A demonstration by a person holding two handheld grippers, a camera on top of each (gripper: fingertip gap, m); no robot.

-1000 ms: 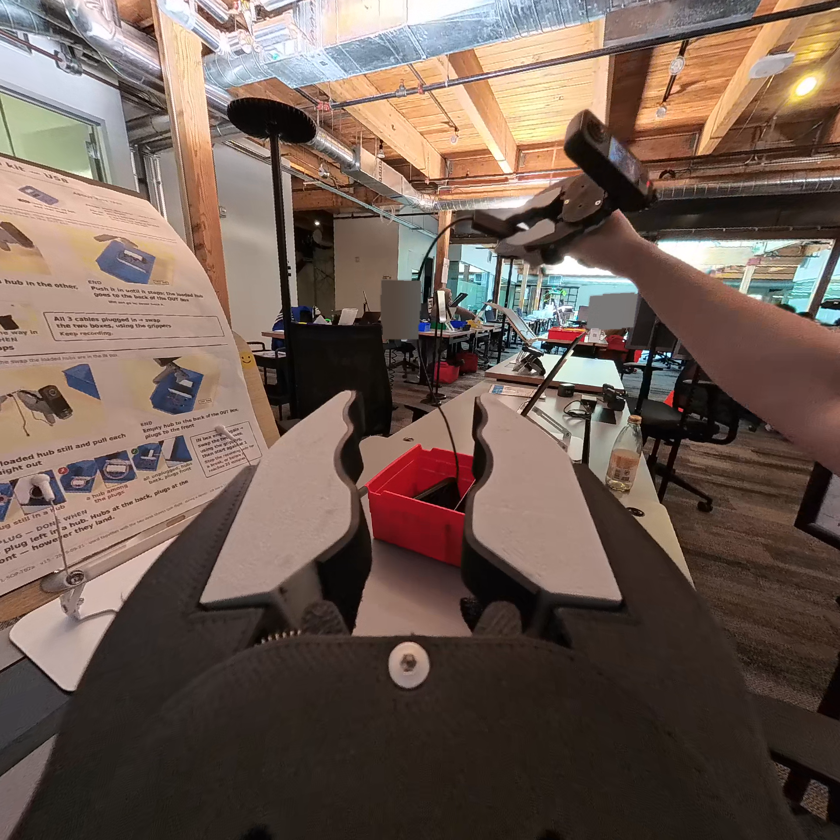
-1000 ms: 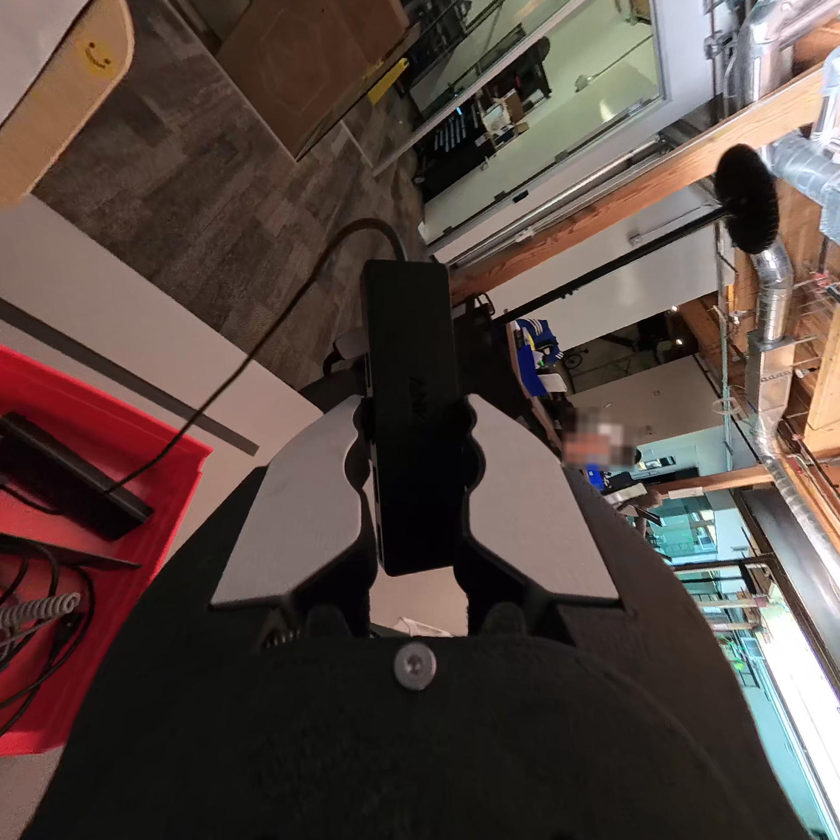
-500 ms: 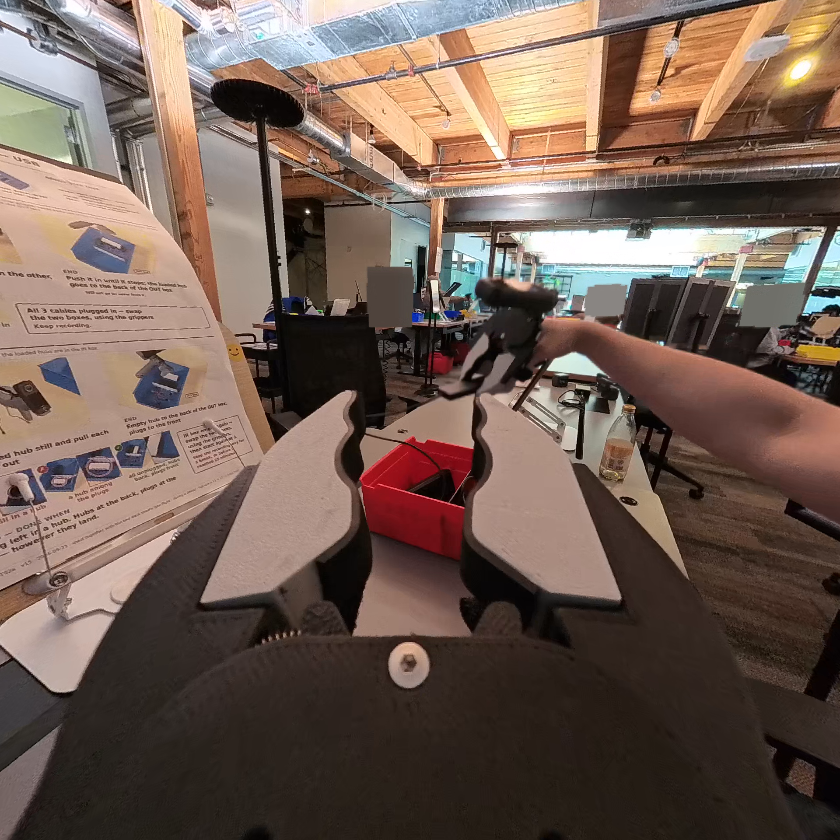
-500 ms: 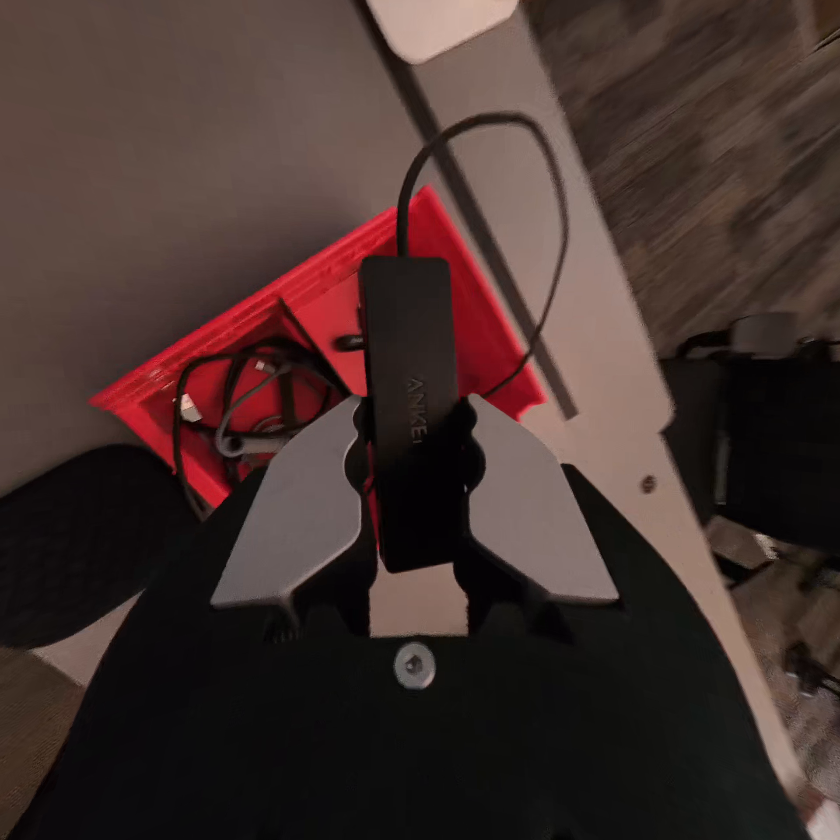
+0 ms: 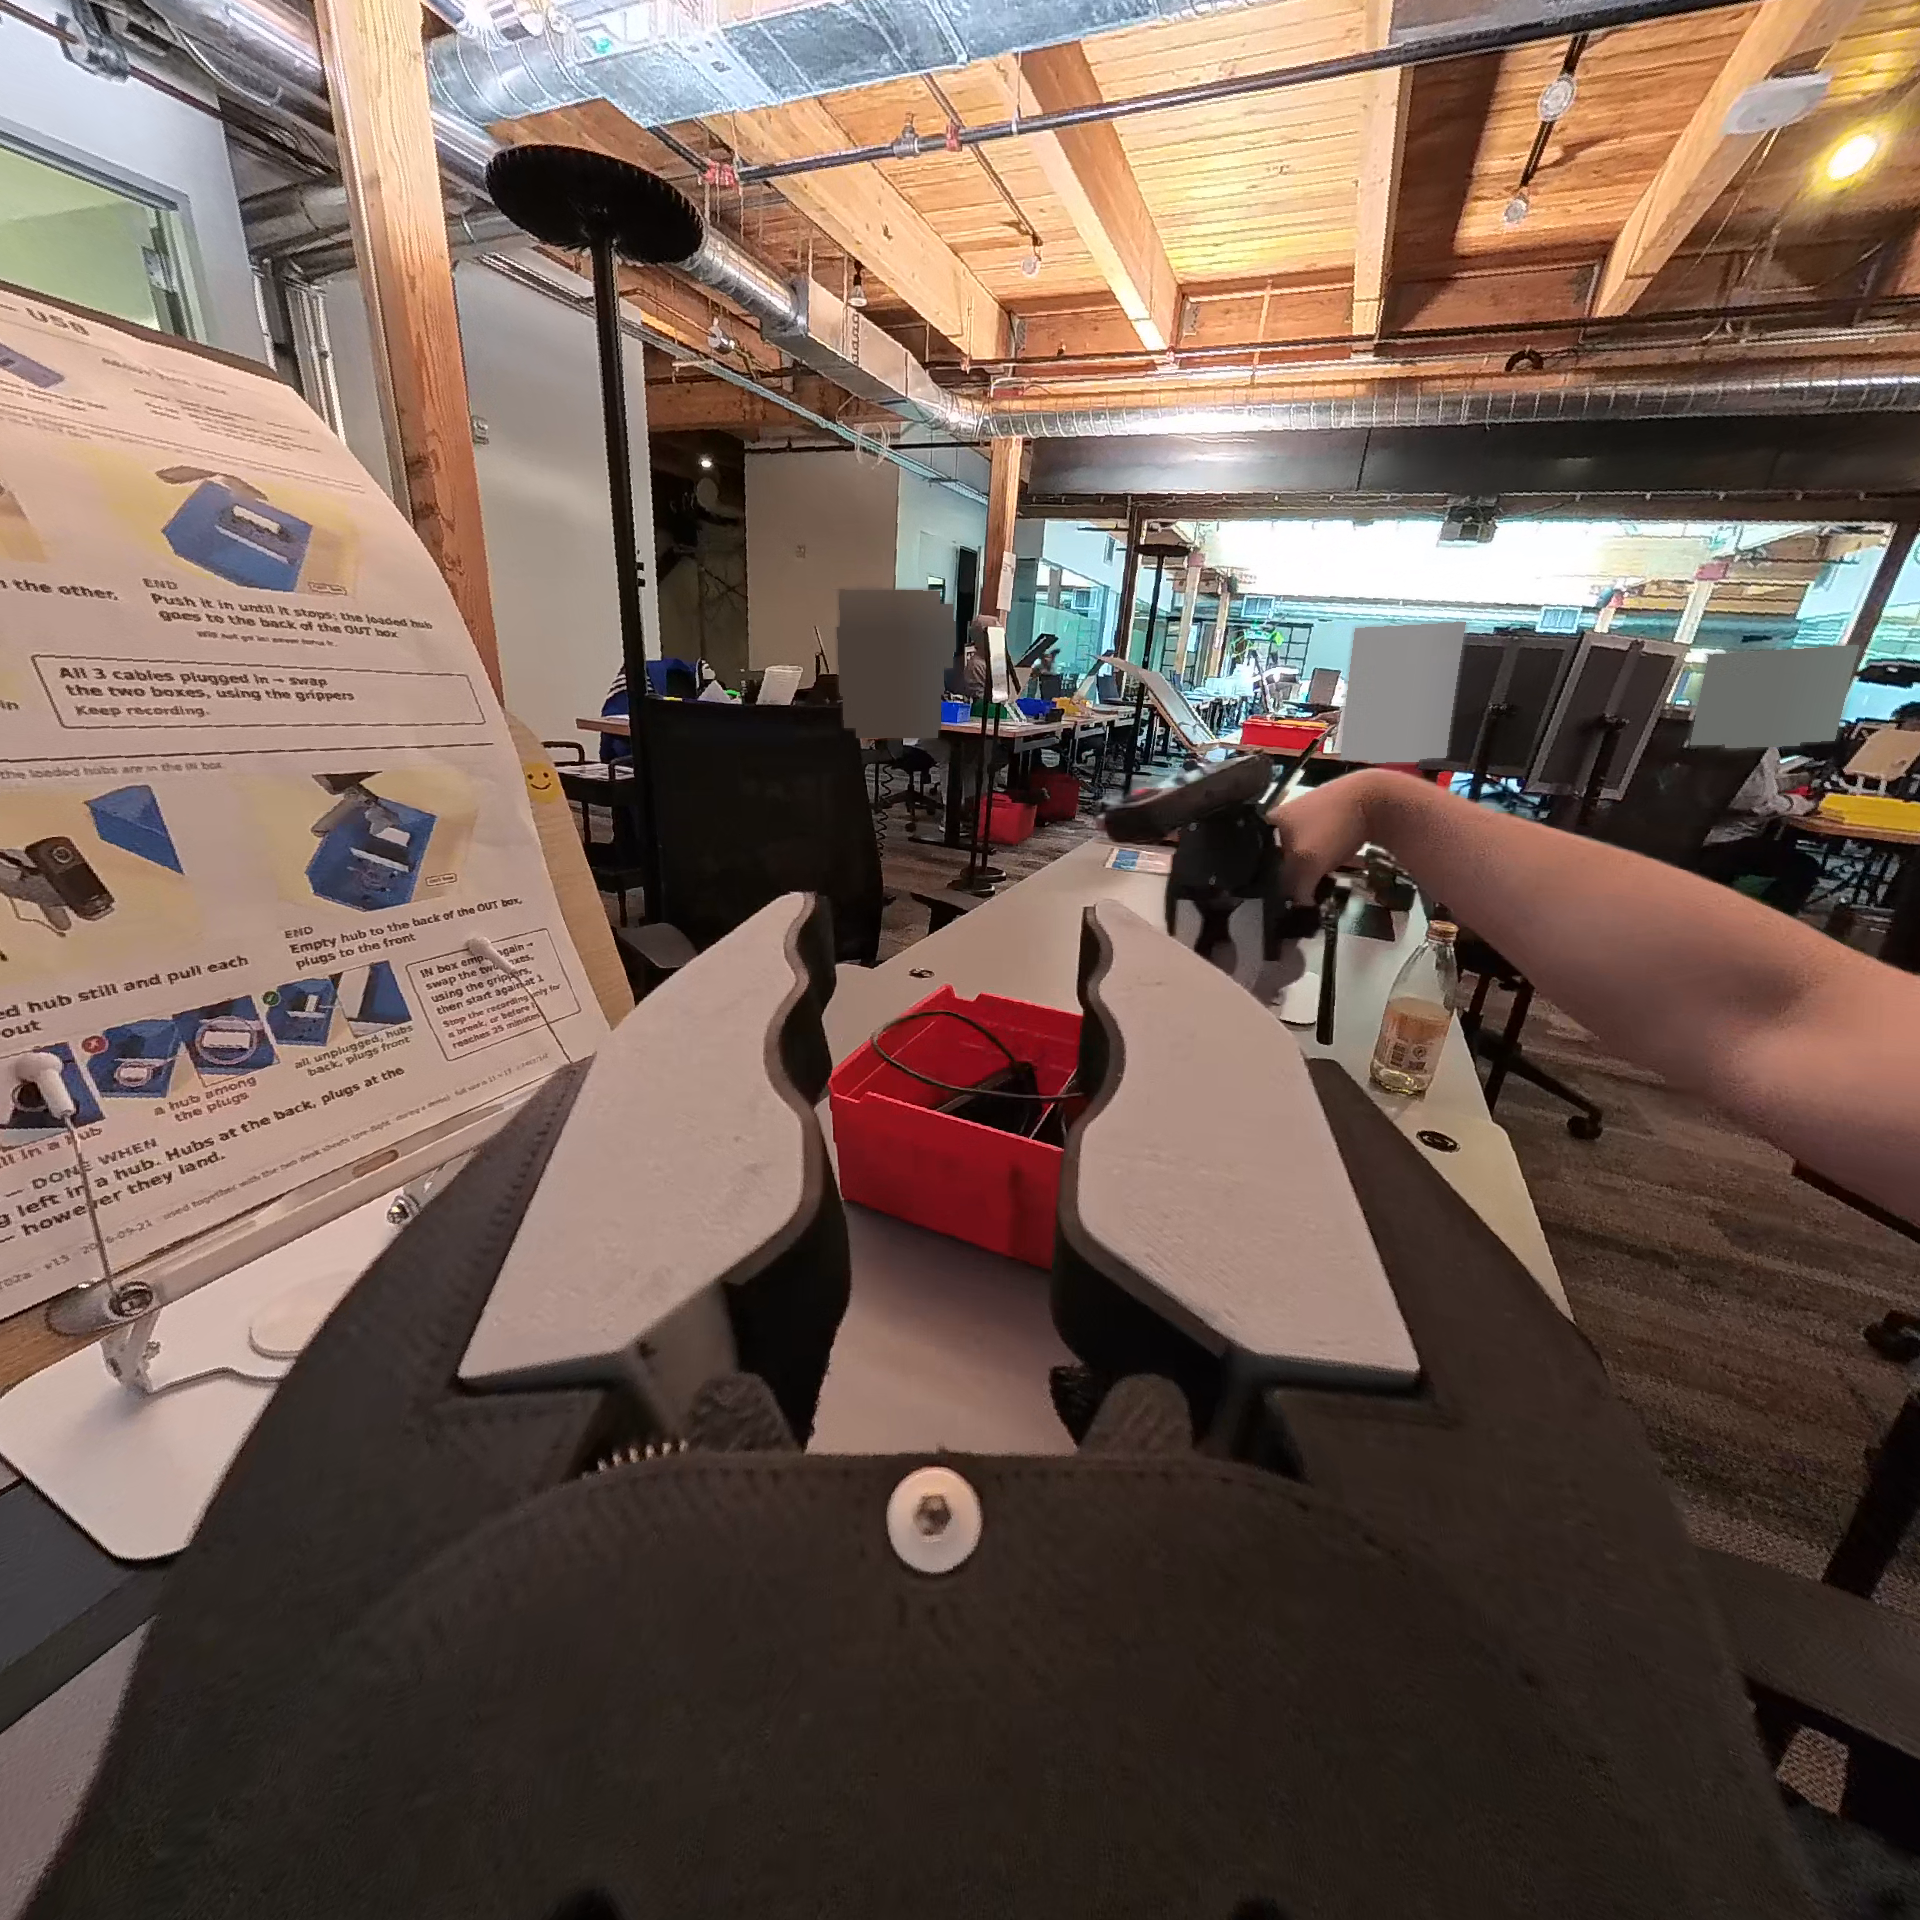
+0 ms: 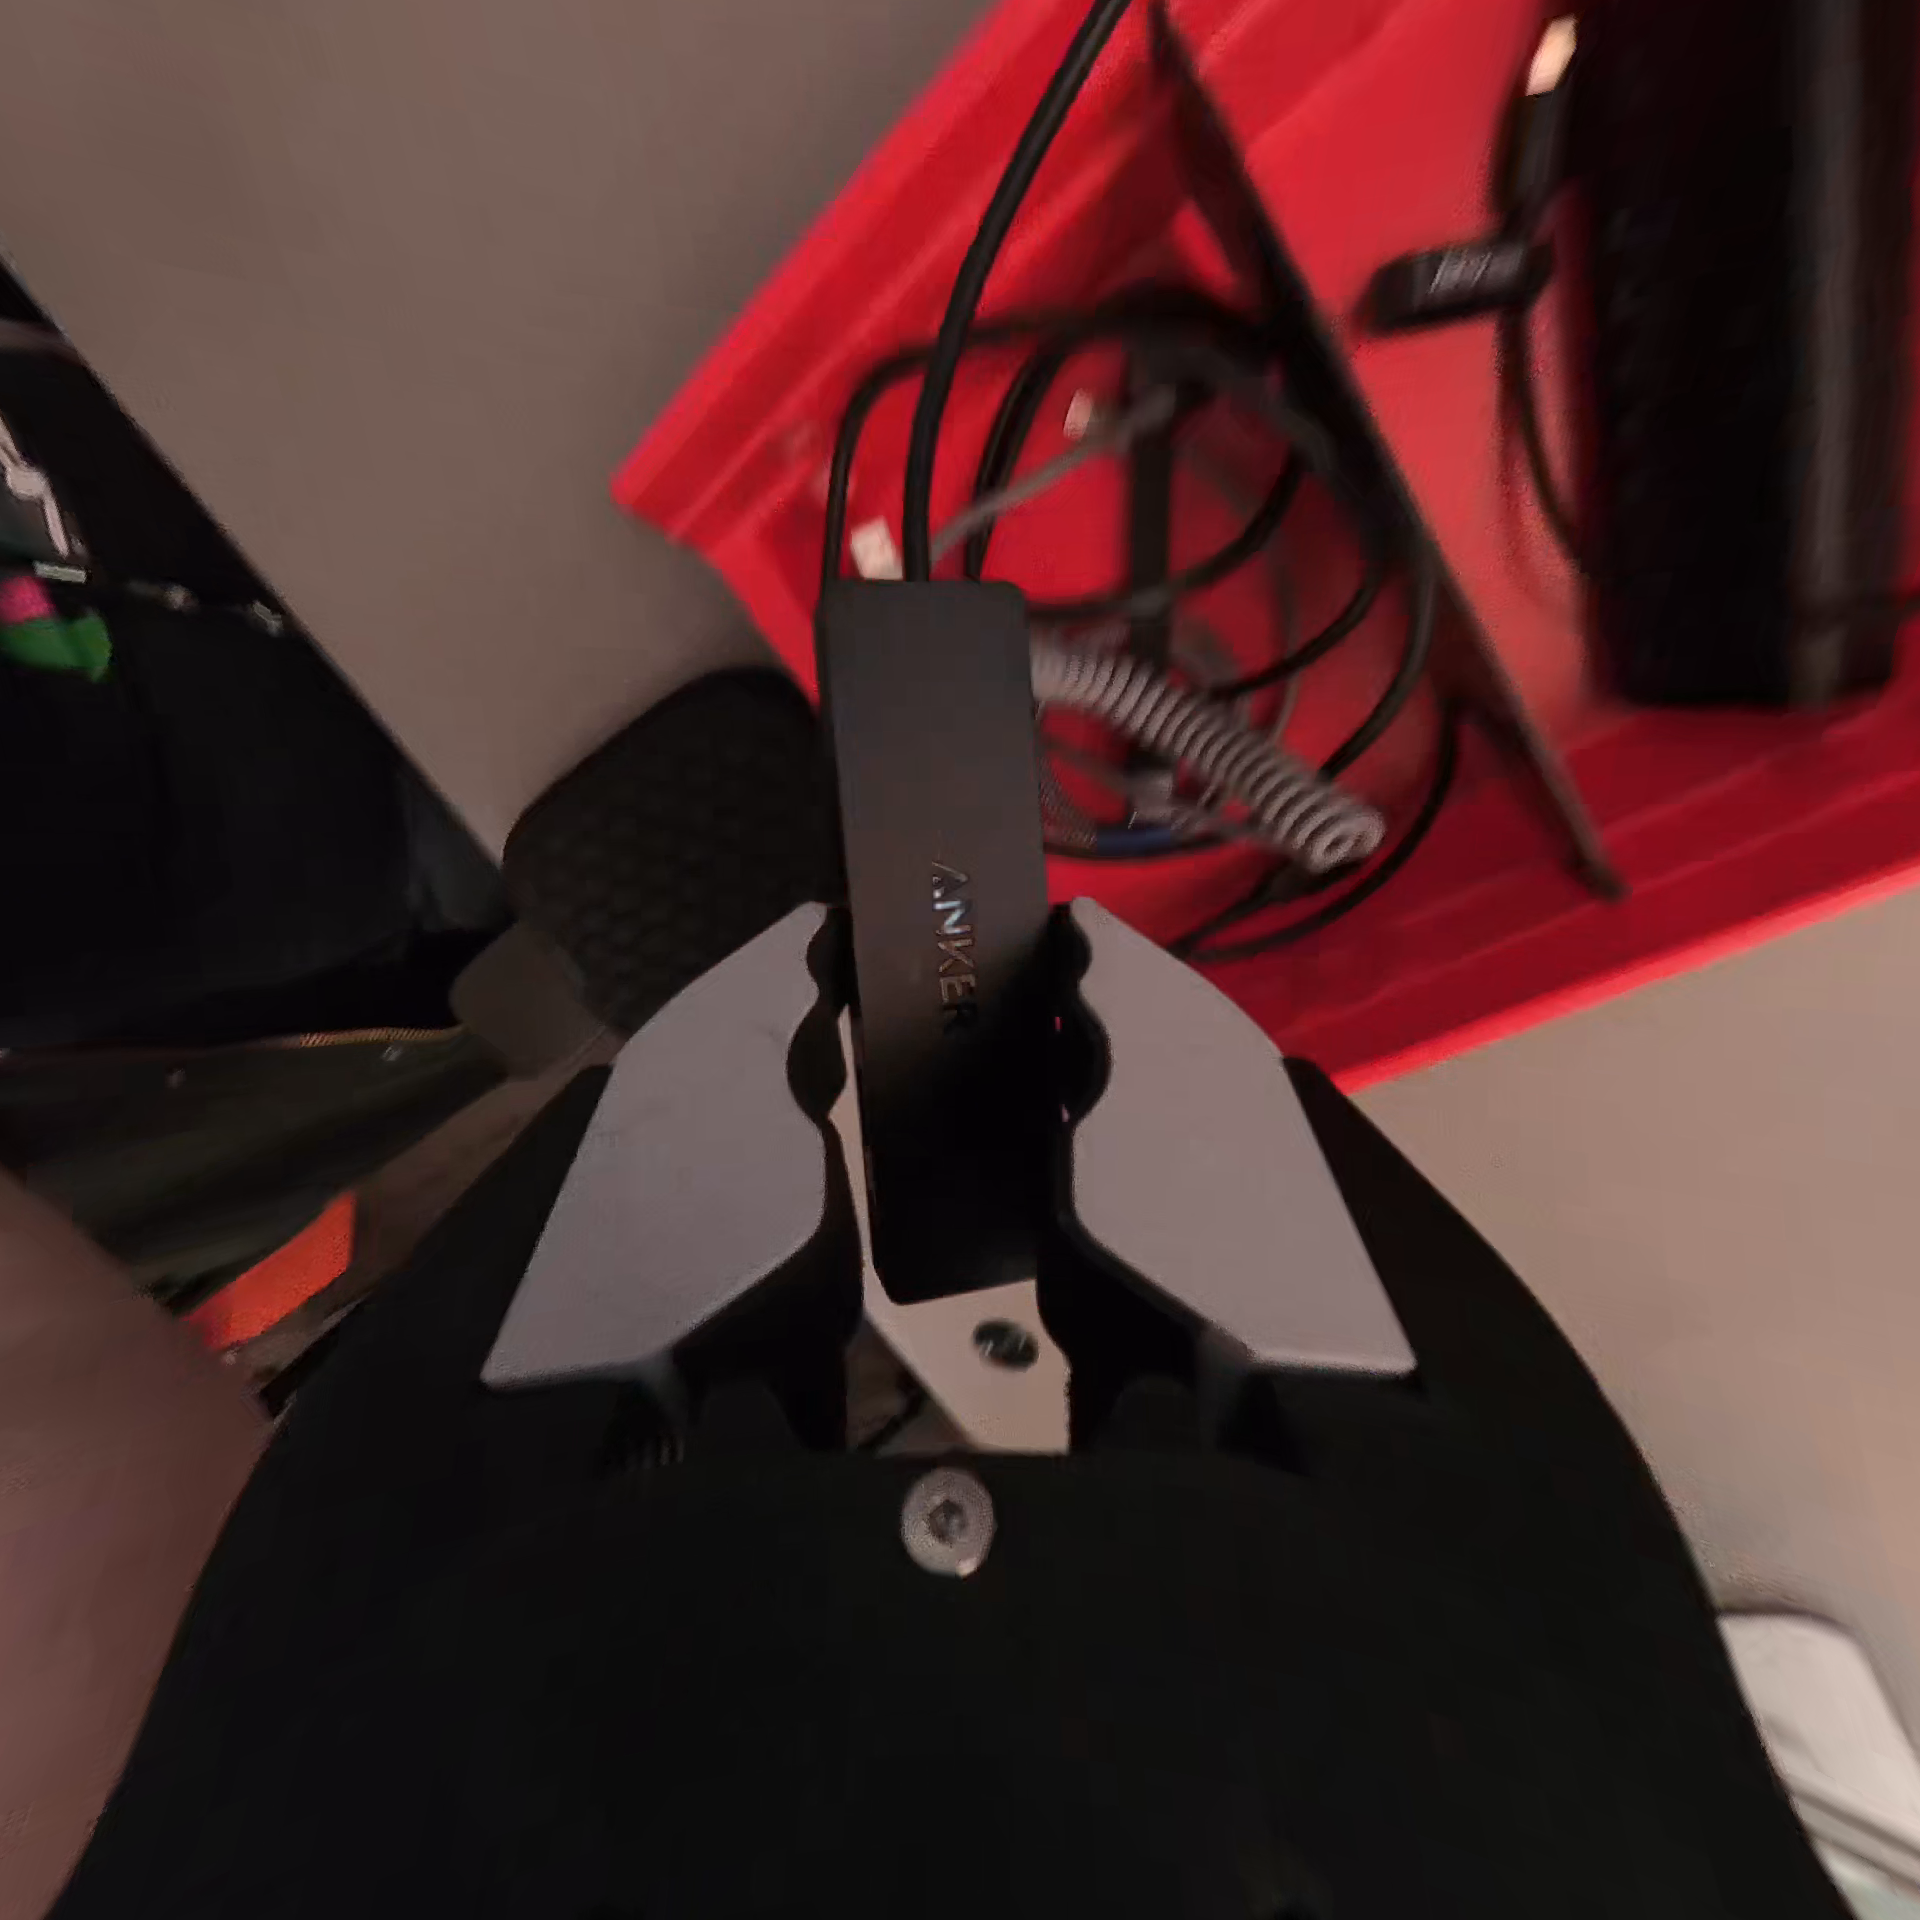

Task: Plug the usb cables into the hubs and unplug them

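My right gripper (image 6: pixel 940 925) is shut on a flat black USB hub (image 6: pixel 930 790), which sticks out past the fingertips; the hub's own black cable (image 6: pixel 997 249) runs up from its far end. It hangs over the red box (image 6: pixel 1714 831), above the compartment with loose cables, including a grey coiled one (image 6: pixel 1195 758). A second black hub (image 6: pixel 1745 416) lies beyond the box's divider. My left gripper (image 5: pixel 951 935) is open and empty, low over the table in front of the red box (image 5: pixel 935 1164). In the left wrist view the right gripper (image 5: pixel 1216 883) is above the box's far right side.
A curved instruction sheet (image 5: pixel 239 831) on a stand is at the left of the grey table (image 5: pixel 935 1361). A glass bottle (image 5: pixel 1413 1029) stands near the table's right edge. A black textured body (image 6: pixel 665 821) lies beside the box. Office desks and chairs lie beyond. My hands' fingertips stand some 45 centimetres from each other.
My right gripper has swung down from high in the air with the hub and now points down over the red box's cable compartment. My left gripper has barely moved and stays open.
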